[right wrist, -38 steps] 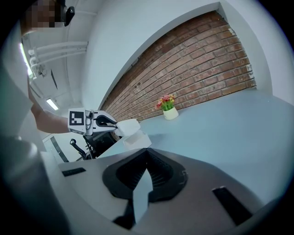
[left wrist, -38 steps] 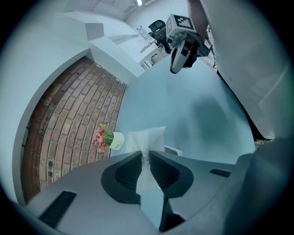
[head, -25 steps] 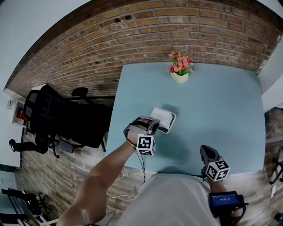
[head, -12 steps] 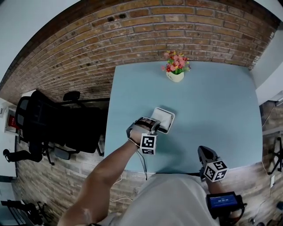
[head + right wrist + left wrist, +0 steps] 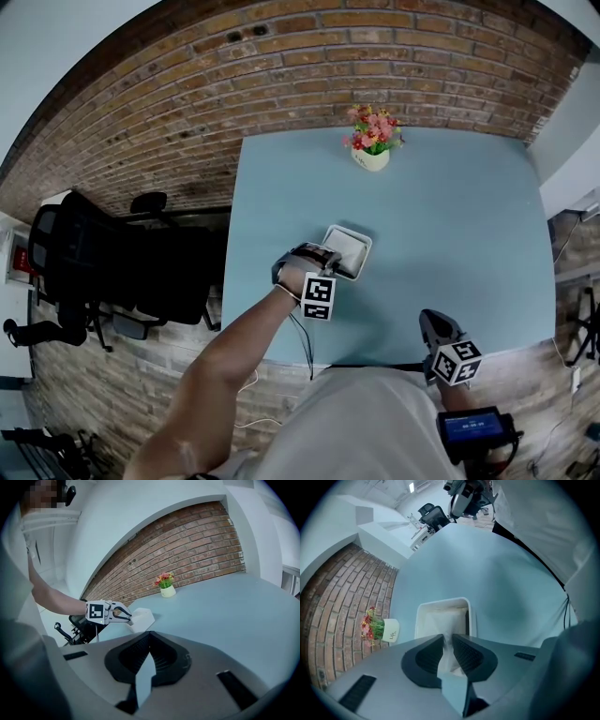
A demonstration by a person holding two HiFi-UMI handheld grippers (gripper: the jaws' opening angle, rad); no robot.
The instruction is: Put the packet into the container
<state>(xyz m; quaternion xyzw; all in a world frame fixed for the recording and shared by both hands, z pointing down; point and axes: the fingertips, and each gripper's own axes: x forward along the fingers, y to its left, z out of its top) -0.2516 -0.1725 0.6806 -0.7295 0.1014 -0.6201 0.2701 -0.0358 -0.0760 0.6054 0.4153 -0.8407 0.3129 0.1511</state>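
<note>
Placement is the step in hand. The left gripper (image 5: 447, 638) has its jaws drawn narrow on a soft white packet (image 5: 446, 620), the ribbed pads pressing its near end from both sides. Beyond the jaws the packet hangs into a white rectangular plastic container (image 5: 442, 602), which sits at the centre of the left gripper view on a pale blue table top (image 5: 450, 216). Judging by this, most of the packet is already inside the walls, so the task looks close to done. The next move calls for letting the packet settle onto the container's floor, then parting the jaws and lifting clear without dragging it back out.

At the lower right of the head view the right gripper (image 5: 431, 323) hangs apart from the work; its own view shows the jaws brought together with nothing between them.

From the head view the packet cannot be seen: the left gripper (image 5: 328, 262) and the hand behind it cover the near end of the container (image 5: 361, 246). Whether the packet's far end touches the floor cannot be told. A small white pot of pink and red flowers (image 5: 372, 157) stands well apart, toward the top of that frame.
</note>
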